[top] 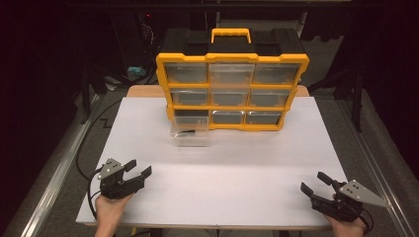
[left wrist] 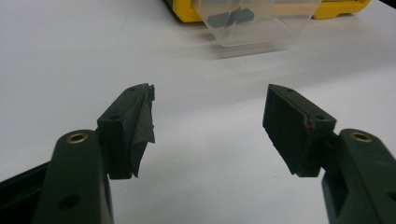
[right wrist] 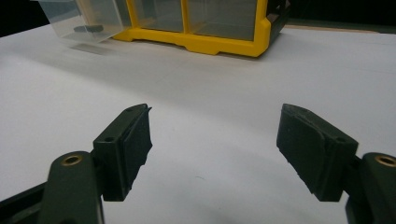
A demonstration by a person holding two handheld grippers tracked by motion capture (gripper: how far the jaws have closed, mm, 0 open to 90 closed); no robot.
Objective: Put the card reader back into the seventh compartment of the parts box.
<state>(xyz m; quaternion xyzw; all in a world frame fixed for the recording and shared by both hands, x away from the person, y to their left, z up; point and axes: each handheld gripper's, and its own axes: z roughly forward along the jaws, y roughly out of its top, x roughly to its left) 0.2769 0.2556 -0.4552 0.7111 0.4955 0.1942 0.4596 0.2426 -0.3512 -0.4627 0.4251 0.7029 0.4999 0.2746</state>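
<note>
A yellow organizer case [top: 232, 89] with clear drawers stands upright at the far side of the white table. Its bottom-left clear drawer [top: 190, 134] is pulled out onto the table and holds a small dark part [left wrist: 231, 17]. That drawer [right wrist: 86, 23] lies far ahead in both gripper views. My left gripper [top: 138, 169] rests open near the front left edge, held by a hand. My right gripper [top: 313, 182] rests open near the front right edge. Nothing lies between either pair of jaws.
The white table top [top: 222, 173] stretches between the grippers and the case. A black cable [top: 84, 148] runs along the table's left side. Dark floor and metal rails flank the table.
</note>
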